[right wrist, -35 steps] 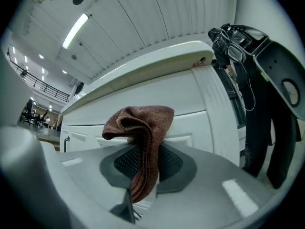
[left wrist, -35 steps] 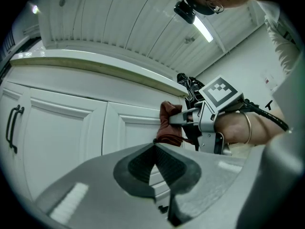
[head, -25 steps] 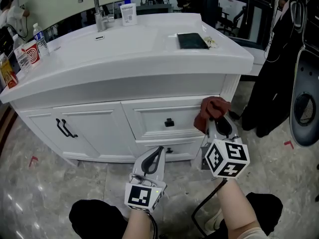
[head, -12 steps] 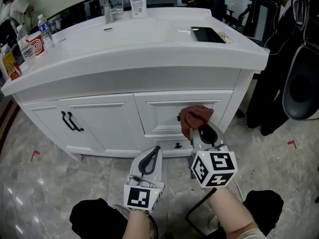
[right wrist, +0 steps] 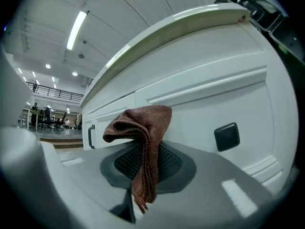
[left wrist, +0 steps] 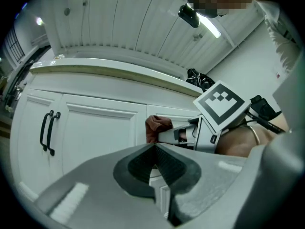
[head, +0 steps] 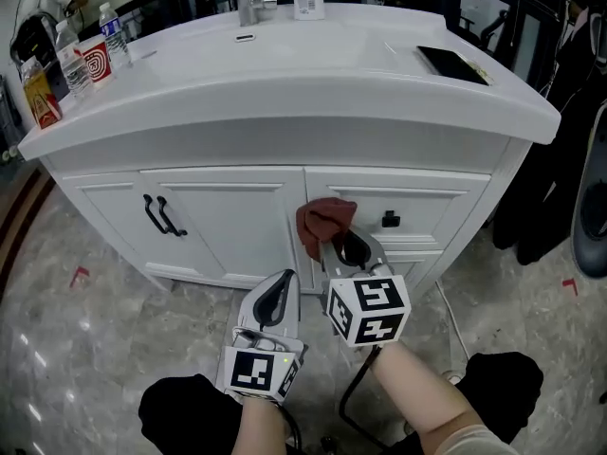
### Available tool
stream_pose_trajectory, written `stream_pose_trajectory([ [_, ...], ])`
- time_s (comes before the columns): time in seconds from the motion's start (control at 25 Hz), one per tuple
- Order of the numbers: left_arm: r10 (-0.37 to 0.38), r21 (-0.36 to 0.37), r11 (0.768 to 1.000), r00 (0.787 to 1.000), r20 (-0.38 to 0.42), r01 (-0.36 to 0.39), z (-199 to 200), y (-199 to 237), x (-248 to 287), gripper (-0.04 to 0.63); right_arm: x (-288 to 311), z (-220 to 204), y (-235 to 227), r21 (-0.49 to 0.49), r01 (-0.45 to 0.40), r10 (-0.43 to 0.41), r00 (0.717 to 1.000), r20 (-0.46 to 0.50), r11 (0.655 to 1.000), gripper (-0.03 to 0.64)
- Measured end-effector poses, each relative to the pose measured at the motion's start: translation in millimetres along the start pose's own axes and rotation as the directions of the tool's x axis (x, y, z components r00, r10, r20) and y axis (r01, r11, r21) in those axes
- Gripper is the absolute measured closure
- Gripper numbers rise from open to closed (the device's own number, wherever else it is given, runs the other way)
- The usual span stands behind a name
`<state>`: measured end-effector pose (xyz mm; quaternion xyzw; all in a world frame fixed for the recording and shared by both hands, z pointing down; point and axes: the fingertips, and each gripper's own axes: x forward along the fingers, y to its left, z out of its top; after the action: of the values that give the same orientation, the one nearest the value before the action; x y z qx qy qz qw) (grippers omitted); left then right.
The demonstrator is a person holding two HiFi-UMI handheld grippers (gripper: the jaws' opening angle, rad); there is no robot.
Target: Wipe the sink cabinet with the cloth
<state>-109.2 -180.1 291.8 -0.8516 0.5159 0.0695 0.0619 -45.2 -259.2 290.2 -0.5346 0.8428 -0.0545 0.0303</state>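
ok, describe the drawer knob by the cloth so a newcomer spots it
Start at the sink cabinet; find its top drawer, right of the doors. The knob sits right of the brown cloth in the right gripper: small, square, black, unlike the long bar handles on the doors.

Grey marbled tile floor, glossy; red tape marks stuck on it. Dark garments hang at right. White ribbed ceiling, long strip lights. Far hall: balcony railing, round spotlights.
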Motion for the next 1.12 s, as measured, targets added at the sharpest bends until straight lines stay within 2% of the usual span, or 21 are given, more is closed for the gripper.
stream_pose_trajectory([
  [0.16,0.012,-0.067,0.998,1.000,0.022,-0.011,-1,3,1,0.595,2,0,-7,-0.048,0.043,-0.043,0.999,-0.001,0.998,0.523],
  [0.48,-0.034,-0.094,0.995,0.999,0.021,0.036,-11,-19,10,0.595,-12,-9,-52,-0.022,0.165,-0.165,0.986,-0.015,0.986,0.522],
  [1.12,-0.091,-0.093,0.991,0.996,0.003,0.091,-19,-48,27,0.595,-53,-3,-83,-0.025,0.211,-0.211,0.977,0.001,0.977,0.520],
])
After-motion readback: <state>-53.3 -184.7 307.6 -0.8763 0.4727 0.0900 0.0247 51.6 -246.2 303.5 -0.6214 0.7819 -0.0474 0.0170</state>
